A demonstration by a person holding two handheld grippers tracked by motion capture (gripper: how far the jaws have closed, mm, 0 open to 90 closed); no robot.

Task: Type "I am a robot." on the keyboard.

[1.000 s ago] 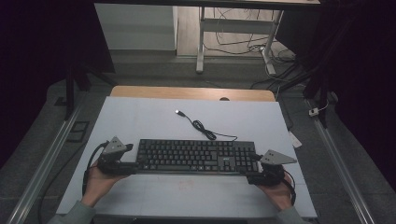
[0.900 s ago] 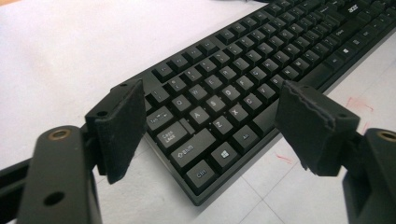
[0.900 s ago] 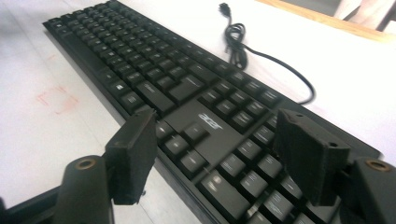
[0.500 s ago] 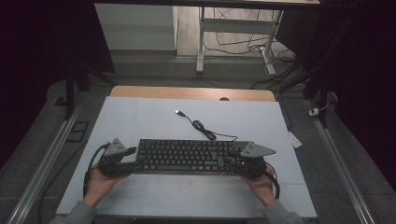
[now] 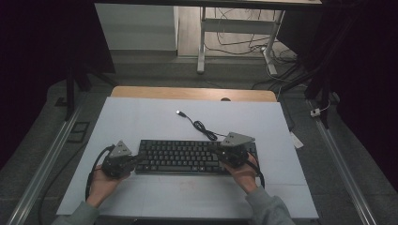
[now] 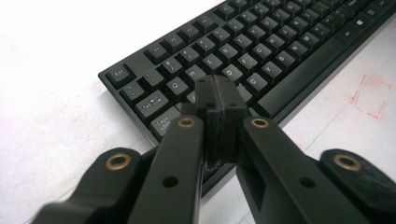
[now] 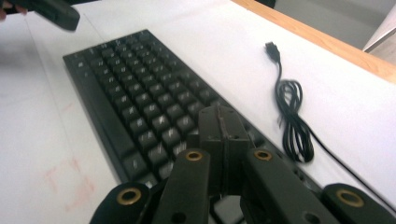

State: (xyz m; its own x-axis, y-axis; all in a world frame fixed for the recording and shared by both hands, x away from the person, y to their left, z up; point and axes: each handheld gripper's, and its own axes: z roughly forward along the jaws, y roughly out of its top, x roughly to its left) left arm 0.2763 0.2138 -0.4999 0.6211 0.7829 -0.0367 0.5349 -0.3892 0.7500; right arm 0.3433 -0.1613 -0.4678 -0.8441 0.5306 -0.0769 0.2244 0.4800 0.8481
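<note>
We are holding the left gripper [image 6: 219, 100] and the right gripper [image 7: 223, 126] with jaws pressed together, gripping nothing, over the ends of the black keyboard [image 5: 187, 157] on the table [image 5: 141, 117]. Pushing down hard could press keys or slide it onto its cable [image 5: 199, 124].

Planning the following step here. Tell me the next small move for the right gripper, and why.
Probably lower the right gripper to press a key: its fingers are shut and poised over the keyboard, like the left gripper at the other end.
</note>
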